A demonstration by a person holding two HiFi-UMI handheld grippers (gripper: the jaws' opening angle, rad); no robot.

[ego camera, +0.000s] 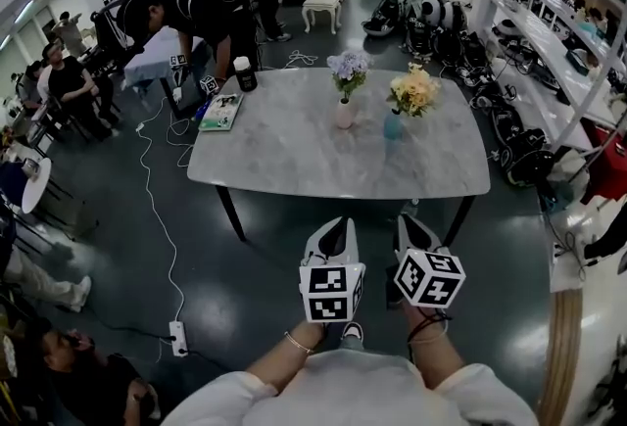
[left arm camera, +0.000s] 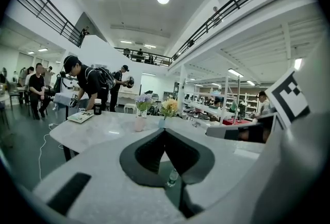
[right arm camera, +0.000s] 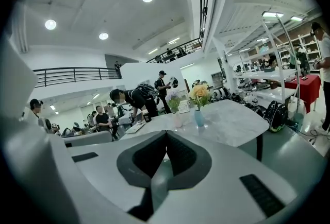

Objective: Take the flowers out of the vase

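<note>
Both closed (empty): left claw (left arm camera: pixel 165 130), right claw (right arm camera: pixel 166 133).

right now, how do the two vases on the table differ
The pale pink vase holds purple flowers; the blue vase holds yellow flowers. In the head view the pale pink vase stands on the left, nearer the book, and the blue vase stands on the right. Both are upright on the grey table, side by side but apart, with flowers in them.
</note>
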